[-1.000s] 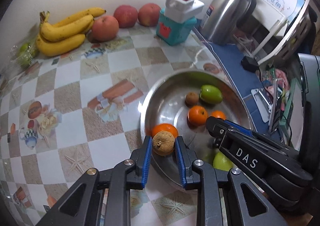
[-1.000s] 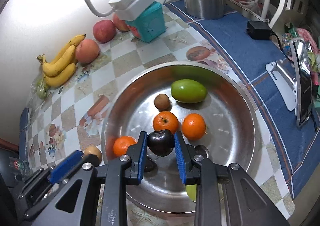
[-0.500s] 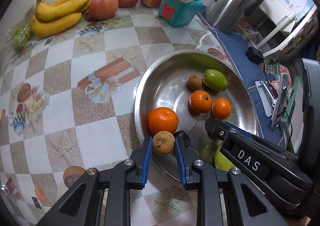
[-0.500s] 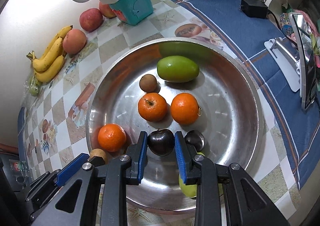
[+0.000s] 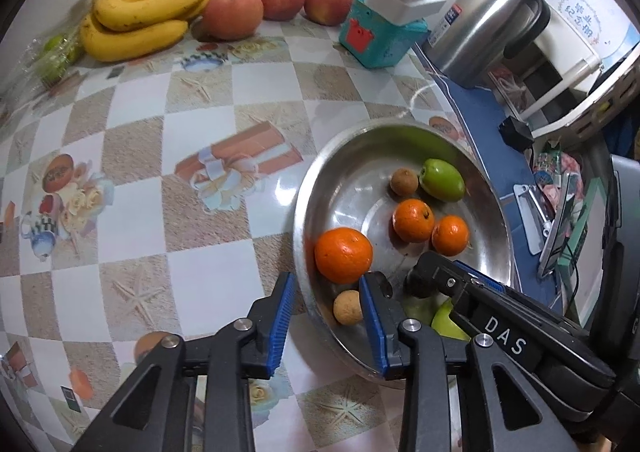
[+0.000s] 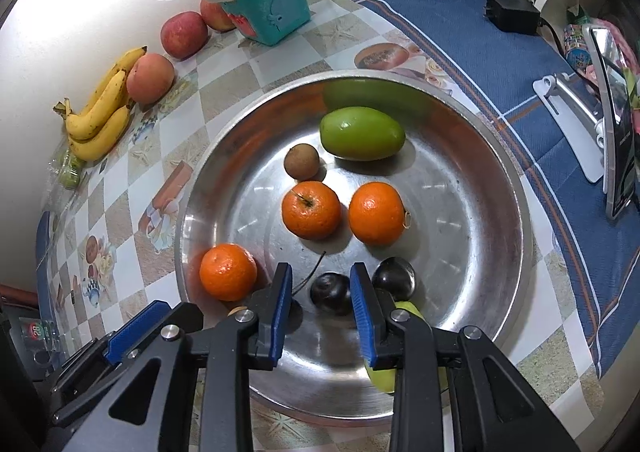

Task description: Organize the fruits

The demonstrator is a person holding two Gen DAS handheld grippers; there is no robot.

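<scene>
- Tan and rough-skinned, the small round fruit (image 5: 347, 306) lies inside the steel basin (image 5: 490, 188), on the near left slope of its wall, just below the large orange (image 5: 343, 255) and almost touching it.
- It sits between the blue pads of the left claw (image 5: 327, 318), close against the right-hand pad (image 5: 370, 316) and well clear of the left-hand one, which hangs outside the basin rim over the tiled worktop (image 5: 132, 180); the jaws are opening and no pressure on the fruit is seen, so it is judged released.
- Dark and glossy, the plum-like fruit (image 6: 330, 290) rests on the near floor of the basin, its thin stalk pointing up and left.
- The right claw (image 6: 320, 302) straddles it with jaws slightly spread: the right-hand pad (image 6: 362, 312) is at its side, while a clear gap is left on the left; it is not pinched.
- A second dark fruit (image 6: 394, 278) lies just right of the first, beyond the right-hand pad, and a green fruit (image 6: 406, 308) is partly hidden under that finger.
- Both deposited fruits lie directly ahead of their claws, so a straight withdrawal upward is judged to be called for; a sideways drift could nudge either one.
- Farther off, the bananas (image 5: 140, 24) and three apples (image 5: 232, 14) remain on the far left of the worktop, nearer the left hand.
</scene>
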